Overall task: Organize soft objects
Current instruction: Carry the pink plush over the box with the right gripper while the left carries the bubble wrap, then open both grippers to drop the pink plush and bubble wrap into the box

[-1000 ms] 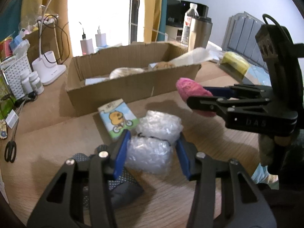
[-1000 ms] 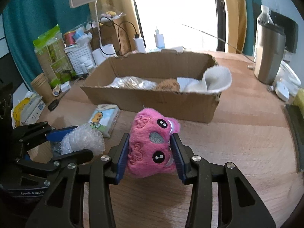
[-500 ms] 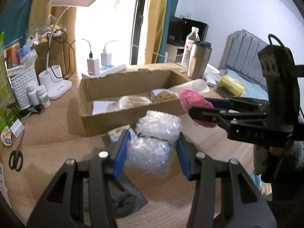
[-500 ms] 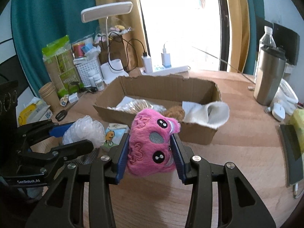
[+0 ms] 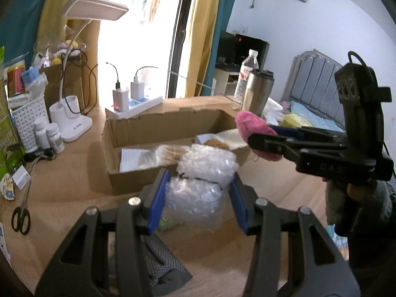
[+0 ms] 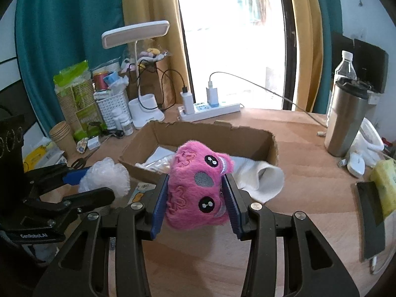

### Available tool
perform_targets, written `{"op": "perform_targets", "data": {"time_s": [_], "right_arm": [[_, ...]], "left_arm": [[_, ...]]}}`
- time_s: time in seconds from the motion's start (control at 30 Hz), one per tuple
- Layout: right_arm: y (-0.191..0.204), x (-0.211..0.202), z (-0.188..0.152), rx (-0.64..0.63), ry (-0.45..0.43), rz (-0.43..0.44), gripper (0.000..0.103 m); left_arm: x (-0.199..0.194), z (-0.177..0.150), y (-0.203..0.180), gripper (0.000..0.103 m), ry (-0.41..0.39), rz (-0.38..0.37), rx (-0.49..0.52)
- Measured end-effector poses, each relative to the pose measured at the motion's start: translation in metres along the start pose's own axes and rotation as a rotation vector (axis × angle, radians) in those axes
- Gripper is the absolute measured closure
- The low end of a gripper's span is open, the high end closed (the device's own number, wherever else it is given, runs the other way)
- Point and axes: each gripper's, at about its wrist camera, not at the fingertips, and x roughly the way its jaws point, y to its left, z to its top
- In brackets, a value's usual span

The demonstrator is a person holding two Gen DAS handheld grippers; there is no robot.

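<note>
- The wooden surface (image 6: pixel 309 185) stands before a bright window with yellow and teal curtains; at its back edge sit a white desk lamp (image 6: pixel 138 74), a white power strip (image 6: pixel 210 111) and, toward 2 o'clock in the right wrist view, a steel tumbler (image 6: pixel 346 116).
- An open, shallow brown cardboard box (image 5: pixel 158 133) lies at the middle of the surface. It already holds a white folded cloth (image 6: pixel 259 175) draped over its 3 o'clock end, a clear crinkly bag (image 5: pixel 163 154) and a brown fuzzy item (image 5: pixel 217 143), so part of the sorting looks done.
- The left claw (image 5: pixel 198 198) is closed partway on a clear wad of bubble wrap (image 5: pixel 198 183), lifted off the surface just short of the box's near wall.
- The right claw (image 6: pixel 195 203) squeezes a pink plush toy with embroidered eyes (image 6: pixel 198 183) between its blue pads; the toy hangs above the box's near wall, at 12 o'clock from the claw.
- Neither held thing is in the box yet; my judgement is that both loads are on their way there and only the release is left for them.
- A small printed tissue pack (image 6: pixel 139 190) lies on the surface outside the box, below the left claw, and probably has to go in too.
- A yellow soft thing (image 6: pixel 386 183) at the 3 o'clock edge may also be pending; I cannot tell.
</note>
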Motion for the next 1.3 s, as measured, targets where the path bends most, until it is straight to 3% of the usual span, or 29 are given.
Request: {"op": "perform_targets", "data": {"time_s": [0.6,1.07,1.23,1.3], "right_arm": [[-0.047,0.017,0.024,0.039,-0.04,-0.006,0.057],[-0.072,0.051,0.024,0.087,0.002,-0.005,0.057],[-0.072,0.072,0.015,0.069,0.073,-0.028,0.051],[-0.073,0.071,0.014,0.071,0.068,-0.015,0.042]], "left_arm": [[0.025,0.023,0.003,0.054,0.006,0.026,-0.006],[0.057,0.031,0.005,0.054,0.054,0.027,-0.014],[0.065,0.034,0.007,0.054,0.065,0.029,-0.019],[0.068,0.035,0.008,0.054,0.069,0.031,-0.021]]}}
